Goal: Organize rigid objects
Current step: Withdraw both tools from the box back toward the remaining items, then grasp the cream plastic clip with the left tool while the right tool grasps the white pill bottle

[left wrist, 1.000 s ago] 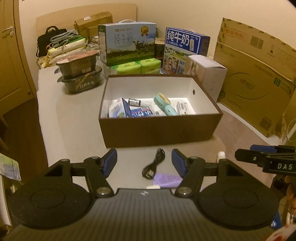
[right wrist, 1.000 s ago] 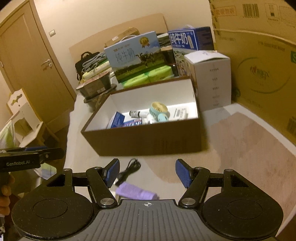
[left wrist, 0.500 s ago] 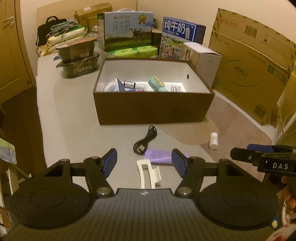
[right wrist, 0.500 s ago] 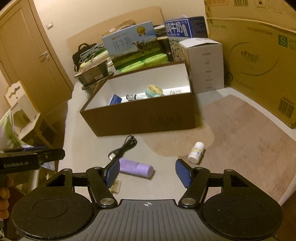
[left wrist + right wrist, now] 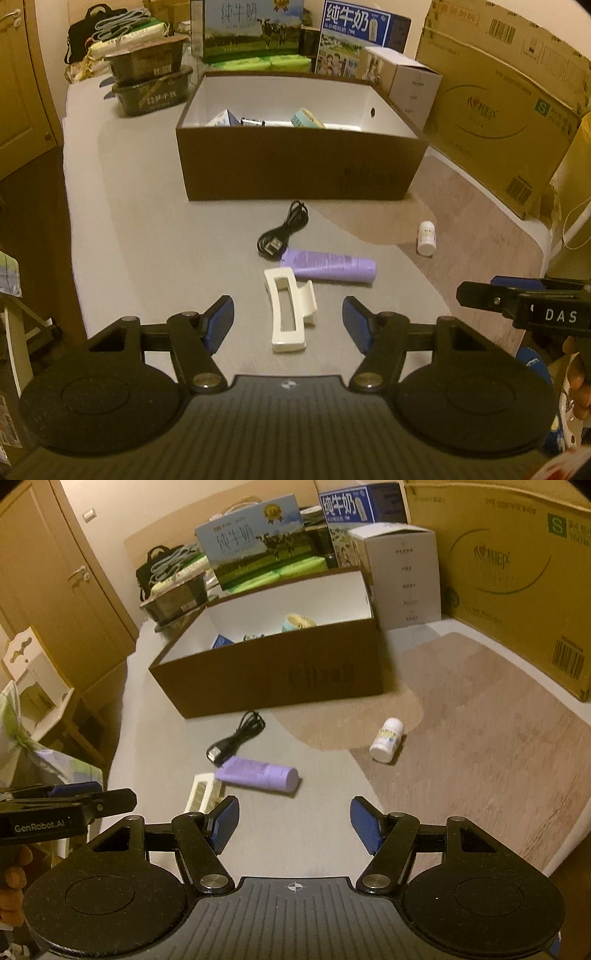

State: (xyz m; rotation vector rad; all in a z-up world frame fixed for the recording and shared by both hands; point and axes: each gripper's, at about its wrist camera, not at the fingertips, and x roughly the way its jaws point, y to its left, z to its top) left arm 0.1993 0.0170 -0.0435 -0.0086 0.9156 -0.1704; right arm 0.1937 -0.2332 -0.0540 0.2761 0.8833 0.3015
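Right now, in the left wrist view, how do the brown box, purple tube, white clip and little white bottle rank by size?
1. brown box
2. purple tube and white clip: alike, clip nearer, unsure
3. little white bottle

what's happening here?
A person holds two grippers over a table, both open and empty. The left gripper hovers by a white clip. The right gripper is near a purple tube. A cable and small bottle also lie outside the brown box.
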